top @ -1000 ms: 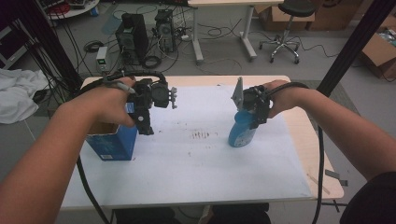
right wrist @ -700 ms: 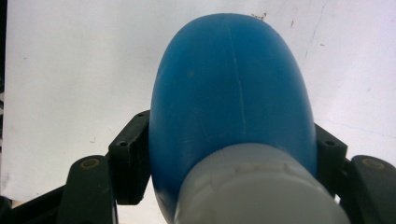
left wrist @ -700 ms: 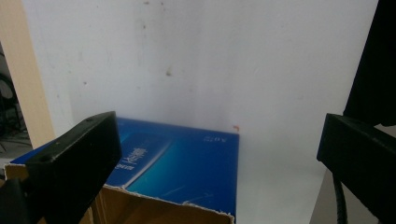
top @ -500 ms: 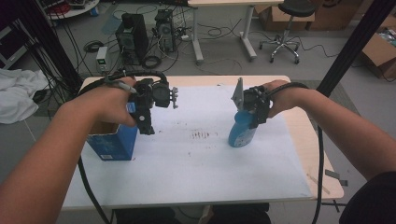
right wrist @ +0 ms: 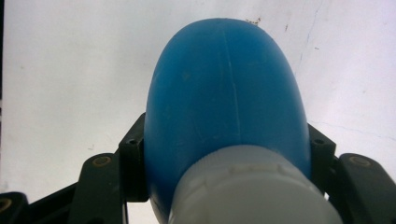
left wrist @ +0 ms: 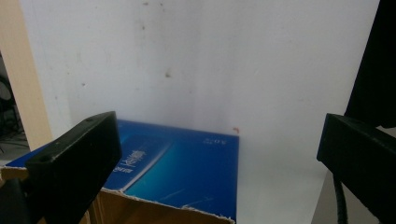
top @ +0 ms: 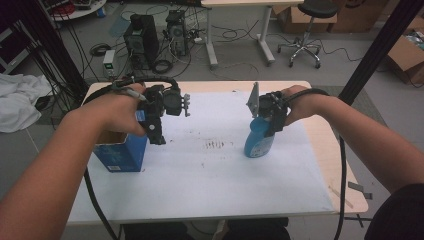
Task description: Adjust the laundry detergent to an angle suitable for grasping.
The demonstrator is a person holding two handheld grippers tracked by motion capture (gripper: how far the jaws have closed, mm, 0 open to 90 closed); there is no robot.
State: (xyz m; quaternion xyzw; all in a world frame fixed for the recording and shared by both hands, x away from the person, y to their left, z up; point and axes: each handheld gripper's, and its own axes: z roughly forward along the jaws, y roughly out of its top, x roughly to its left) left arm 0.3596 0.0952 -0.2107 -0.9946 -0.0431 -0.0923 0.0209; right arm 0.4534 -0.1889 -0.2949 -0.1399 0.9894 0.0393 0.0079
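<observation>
My right tool (top: 270, 116) has just been closing and now clamps the blue bottle (top: 259, 141) standing on the tabletop (top: 210, 185) directly below it. My left tool (top: 156, 120) hangs released above the blue box (top: 121, 155). Next comes a straight lift, I judge.

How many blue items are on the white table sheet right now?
2: the blue bottle standing right of centre between the right gripper jaws, and the open blue box at the left edge.

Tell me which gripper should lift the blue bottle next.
Right. The right gripper has just been closing, and its jaws sit against both sides of the blue bottle, which stands upright on the white sheet. The left gripper is open over the blue box, far from the bottle.
</observation>
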